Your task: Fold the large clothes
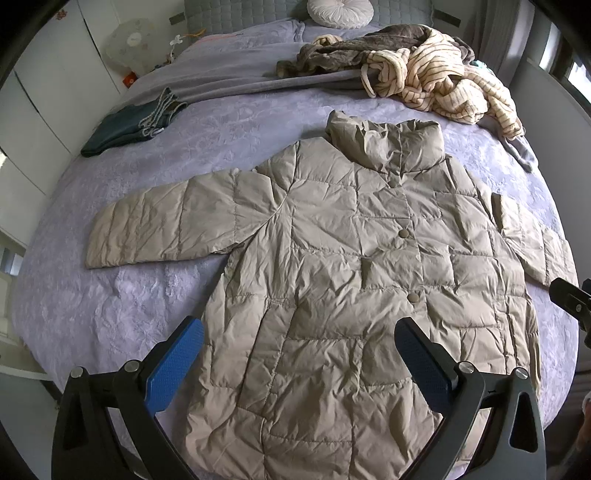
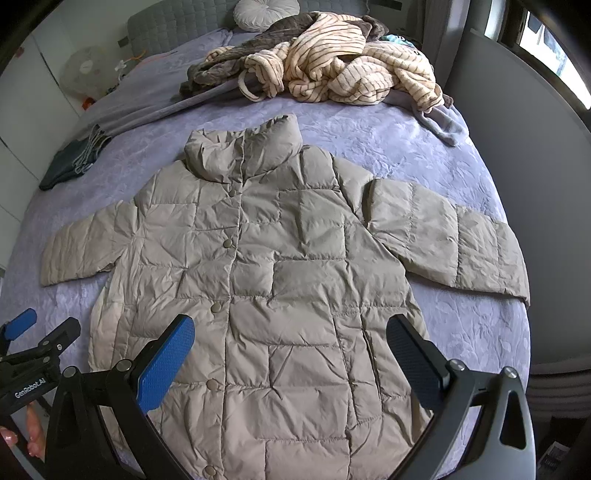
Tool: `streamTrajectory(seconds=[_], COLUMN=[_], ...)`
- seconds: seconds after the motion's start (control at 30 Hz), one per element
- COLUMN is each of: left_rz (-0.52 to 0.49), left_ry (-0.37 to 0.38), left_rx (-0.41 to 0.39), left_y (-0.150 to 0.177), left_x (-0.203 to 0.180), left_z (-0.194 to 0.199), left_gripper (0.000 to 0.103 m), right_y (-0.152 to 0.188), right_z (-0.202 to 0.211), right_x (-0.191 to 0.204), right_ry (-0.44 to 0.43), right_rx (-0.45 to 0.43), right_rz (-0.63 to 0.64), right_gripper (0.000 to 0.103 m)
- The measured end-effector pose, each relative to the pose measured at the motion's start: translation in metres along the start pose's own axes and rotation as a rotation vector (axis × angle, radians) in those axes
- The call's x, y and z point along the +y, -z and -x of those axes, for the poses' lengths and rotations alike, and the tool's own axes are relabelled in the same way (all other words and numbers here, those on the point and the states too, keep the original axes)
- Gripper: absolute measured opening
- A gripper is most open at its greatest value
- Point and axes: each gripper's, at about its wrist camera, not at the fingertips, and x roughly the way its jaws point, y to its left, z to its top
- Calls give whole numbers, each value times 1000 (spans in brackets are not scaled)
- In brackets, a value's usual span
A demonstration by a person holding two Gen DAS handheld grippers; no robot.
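A beige quilted puffer jacket [image 1: 332, 258] lies flat and buttoned on the lavender bed cover [image 1: 110, 295], collar away from me and both sleeves spread out. It also fills the right wrist view [image 2: 288, 266]. My left gripper [image 1: 299, 332] is open and empty, held above the jacket's lower left part. My right gripper [image 2: 291, 328] is open and empty above the jacket's lower middle. The left gripper also shows at the left edge of the right wrist view [image 2: 37, 332]. The right gripper's edge shows at the right of the left wrist view [image 1: 570, 299].
A heap of striped cream and brown fleece clothes [image 1: 417, 70] lies at the bed's far side, also seen in the right wrist view [image 2: 332, 62]. Folded dark jeans [image 1: 133, 122] sit at the far left. A round white cushion [image 1: 340, 11] rests at the headboard. A fan [image 1: 131, 40] stands left.
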Motion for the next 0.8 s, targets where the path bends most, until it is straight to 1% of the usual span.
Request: streamTrajectory(seconds=[0.8], left_rz=[-1], left_ry=[0], left_rx=[2], left_y=[-1], left_x=[0], left_z=[0], left_gripper=[103], right_y=[-1], right_z=[-2], right_x=[0], right_ry=[1], right_rx=[-2], right_rz=[0], right_gripper=[103])
